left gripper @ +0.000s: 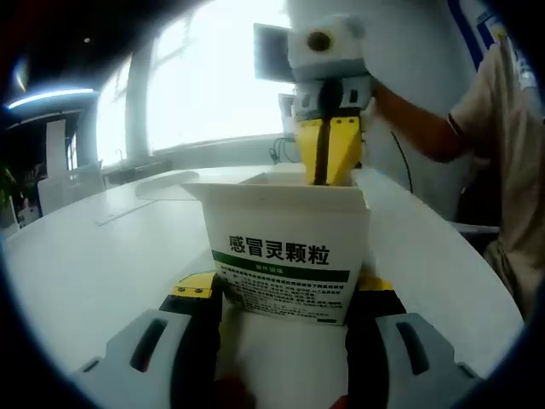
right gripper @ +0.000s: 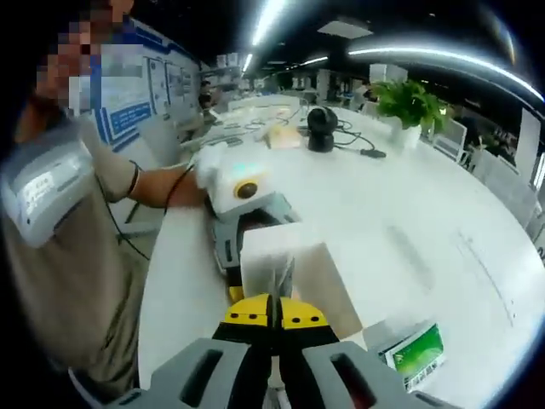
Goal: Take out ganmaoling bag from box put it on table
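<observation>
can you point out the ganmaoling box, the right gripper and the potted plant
ganmaoling box (left gripper: 285,260): left gripper view, on its printed front face.
right gripper (left gripper: 328,166): left gripper view, at the yellow jaw tips dipping into the box top.
potted plant (right gripper: 410,102): right gripper view, on its green leaves.

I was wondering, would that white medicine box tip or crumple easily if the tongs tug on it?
The box is probably thin card, so likely light and crushable. Standing tall with flaps open, it could tip; the left tongs flanking its base should steady it while the right tongs reach in.
</observation>
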A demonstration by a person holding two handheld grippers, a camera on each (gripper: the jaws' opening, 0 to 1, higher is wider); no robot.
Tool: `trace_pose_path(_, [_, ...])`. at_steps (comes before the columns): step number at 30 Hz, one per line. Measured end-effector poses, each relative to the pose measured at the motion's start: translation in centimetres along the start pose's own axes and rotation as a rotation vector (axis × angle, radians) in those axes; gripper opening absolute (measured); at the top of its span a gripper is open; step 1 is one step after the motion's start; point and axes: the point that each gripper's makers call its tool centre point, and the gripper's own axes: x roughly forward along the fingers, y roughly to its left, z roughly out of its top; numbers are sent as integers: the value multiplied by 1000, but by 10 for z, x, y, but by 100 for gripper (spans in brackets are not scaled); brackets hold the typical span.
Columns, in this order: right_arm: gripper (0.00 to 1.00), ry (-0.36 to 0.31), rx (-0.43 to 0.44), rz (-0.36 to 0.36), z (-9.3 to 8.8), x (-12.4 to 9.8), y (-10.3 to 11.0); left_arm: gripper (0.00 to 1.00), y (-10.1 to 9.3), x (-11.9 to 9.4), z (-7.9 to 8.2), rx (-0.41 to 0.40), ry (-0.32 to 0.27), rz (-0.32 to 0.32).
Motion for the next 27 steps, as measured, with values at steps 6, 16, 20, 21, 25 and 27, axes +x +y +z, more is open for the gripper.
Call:
trace_pose_path(6, [0,-18,10,1,3,-3,2,49,0,0,0,0,0,0])
trace_pose_path(16, [0,-6,-8,-29,4,-6,-7,49,0,0,0,0,0,-1])
trace_pose_path(20, [0,11,-1,-26,1,-3,-10,49,0,0,0,0,-1,-1])
trace_pose_path(21, [0,10,2,-23,1,-3,-10,49,0,0,0,0,-1,-1])
trace_pose_path(25, [1,3,4,-1,2,-1,-7,49,0,0,0,0,-1,-1])
trace_pose_path(27, [1,12,-5,-1,1,1,-6,49,0,0,0,0,-1,-1])
